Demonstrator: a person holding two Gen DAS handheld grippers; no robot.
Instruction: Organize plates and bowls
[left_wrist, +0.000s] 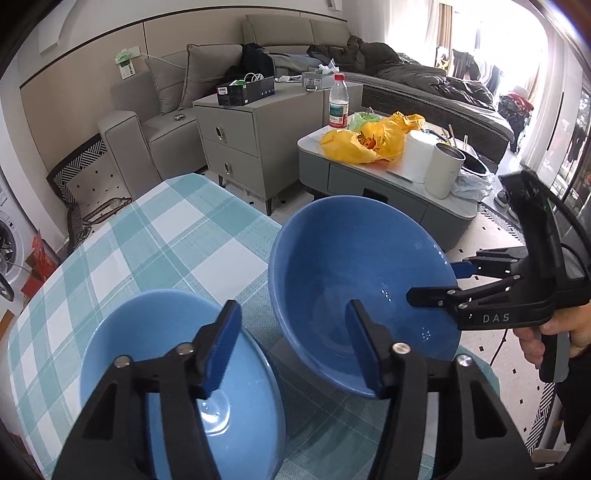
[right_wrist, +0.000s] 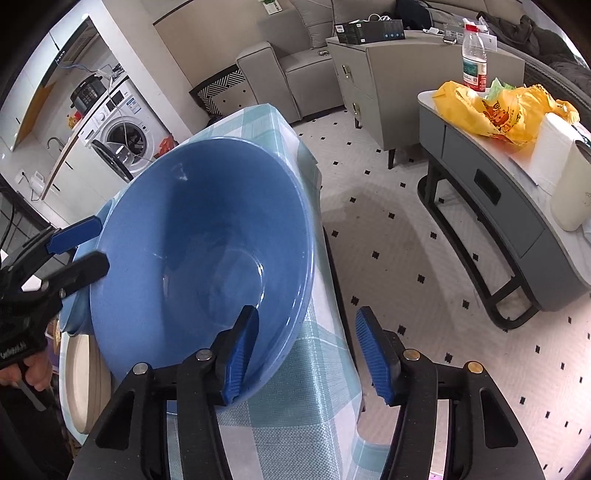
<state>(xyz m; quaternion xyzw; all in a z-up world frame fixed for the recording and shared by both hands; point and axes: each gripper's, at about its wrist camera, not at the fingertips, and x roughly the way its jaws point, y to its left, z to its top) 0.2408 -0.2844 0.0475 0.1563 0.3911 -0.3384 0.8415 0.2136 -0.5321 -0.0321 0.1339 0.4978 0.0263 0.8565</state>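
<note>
A dark blue bowl (left_wrist: 354, 266) (right_wrist: 207, 229) stands tilted near the right edge of the checked tablecloth (left_wrist: 166, 236). To its left and close against it sits a light blue bowl (left_wrist: 147, 332) (right_wrist: 74, 314). My left gripper (left_wrist: 293, 350) (right_wrist: 101, 243) is open. One of its fingers is over the light bowl and the other is inside the dark bowl, so the dark bowl's left wall lies between them. My right gripper (right_wrist: 306, 343) (left_wrist: 430, 282) is open astride the dark bowl's right rim. Its inner pad is inside the bowl and its outer pad stands clear of the wall.
Cream plates (right_wrist: 83, 376) lie stacked below the bowls at the left. The table edge (right_wrist: 317, 406) drops to tiled floor beside the dark bowl. Beyond it stands a grey coffee table (left_wrist: 369, 184) with a yellow bag (left_wrist: 373, 140), a bottle (left_wrist: 338, 101) and a cup (left_wrist: 443, 170). Behind are a cabinet (left_wrist: 236, 140) and a sofa.
</note>
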